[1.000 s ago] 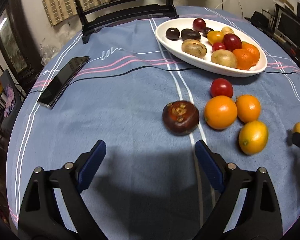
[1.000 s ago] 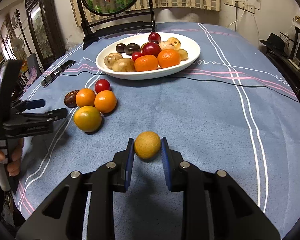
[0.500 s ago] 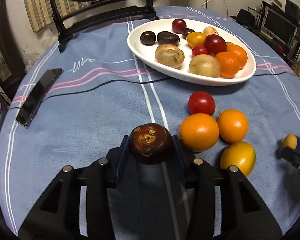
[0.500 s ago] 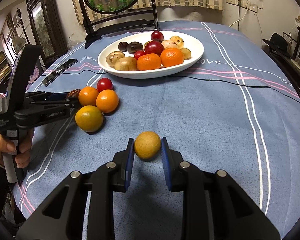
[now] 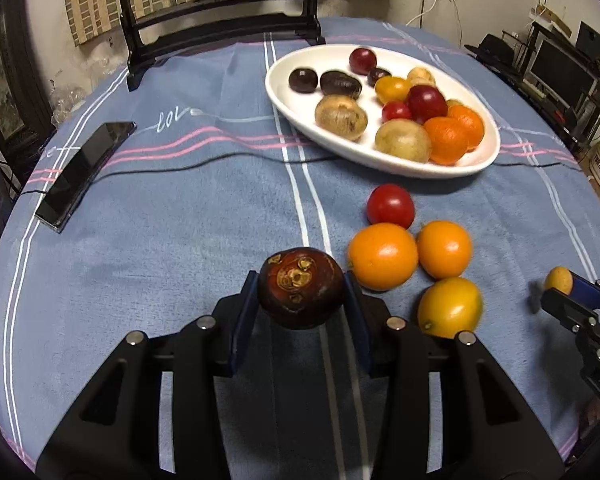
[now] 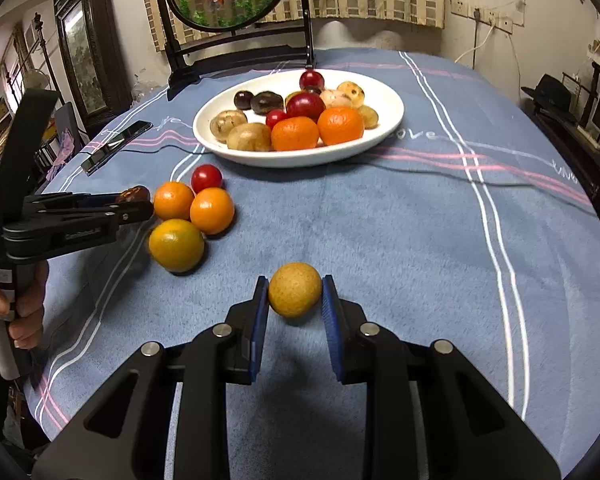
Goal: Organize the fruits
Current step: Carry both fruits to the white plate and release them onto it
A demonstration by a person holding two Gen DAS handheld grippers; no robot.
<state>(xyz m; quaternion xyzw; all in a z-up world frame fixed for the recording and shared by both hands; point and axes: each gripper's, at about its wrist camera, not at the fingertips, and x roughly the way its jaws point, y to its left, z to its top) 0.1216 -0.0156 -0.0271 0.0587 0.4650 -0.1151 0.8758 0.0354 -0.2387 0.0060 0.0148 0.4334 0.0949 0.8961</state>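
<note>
Left claw (image 5: 301, 300) pinching glossy round mangosteen (image 5: 301, 286)

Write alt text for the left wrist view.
The left claw grips a dark brown fruit above a blue tablecloth. Three oranges and a red fruit lie loose at right, before a white plate of fruit.

Black grippers (image 5: 301, 316); blue pads (image 6: 260, 328); silver screws

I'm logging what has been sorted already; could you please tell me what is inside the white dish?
The white dish holds two oranges, brown fruits, dark purple ones and red ones. Fruit behind the front pieces is partly hidden, so an exact count is uncertain.
</note>
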